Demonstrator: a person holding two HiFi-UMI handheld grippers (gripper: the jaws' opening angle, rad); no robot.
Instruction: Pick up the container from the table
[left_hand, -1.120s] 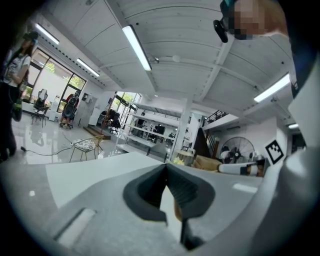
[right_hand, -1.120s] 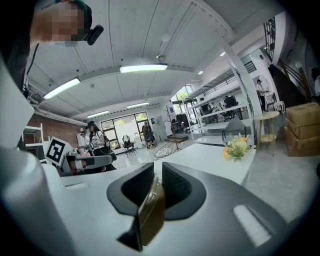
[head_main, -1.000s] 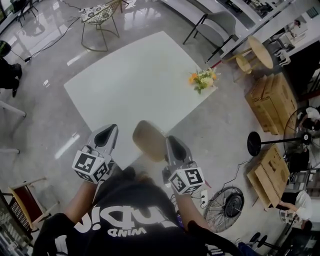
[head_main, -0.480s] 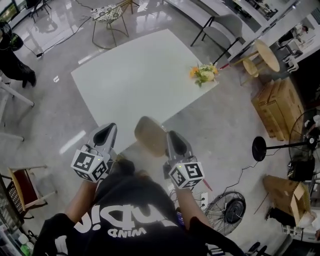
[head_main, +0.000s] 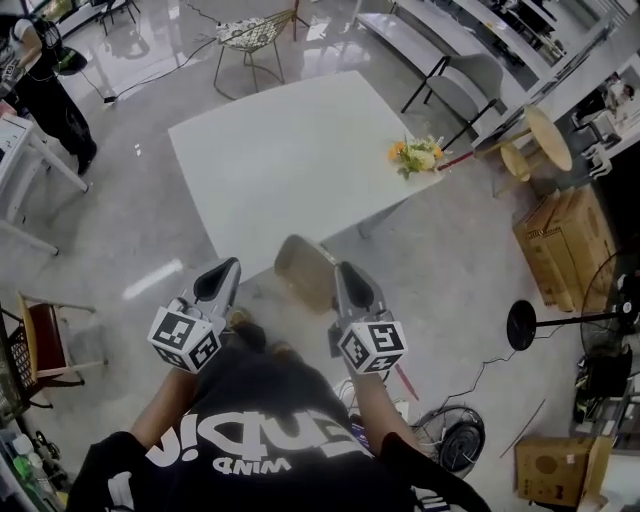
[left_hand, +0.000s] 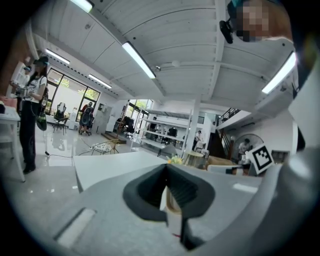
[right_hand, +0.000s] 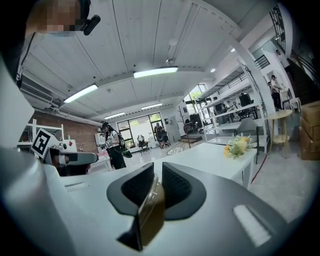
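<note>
The right tool (right_hand: 156, 174) is closed on the container (head_main: 303, 270): its two dark pads press on either side of the thin, brownish, see-through wall, which runs up between them and out toward the camera. From the head view the container is a tan, rounded thing held by its edge. It sticks out to the left of that tool, is clear of the counter (head_main: 290, 150), and hangs in the air just off the counter's near edge, with grey floor (head_main: 440, 270) below it. The left tool (head_main: 228, 268) is held level beside it, apart from the container, on the other side of the person's body. Its jaws are drawn together so that the tips meet, with only a thin slit behind them, and nothing is clamped there. Both tools point away from the person toward the white counter. The only thing on the counter is a bunch of yellow and orange flowers (head_main: 415, 155) near its right corner. A wire chair (head_main: 255, 35) is beyond the far side and a grey chair (head_main: 470, 75) beyond the right side. A round wooden table (head_main: 548, 135) and cardboard boxes (head_main: 565, 235) are further right. A person in dark clothes (head_main: 45, 85) is at the upper left, well away from the counter.
</note>
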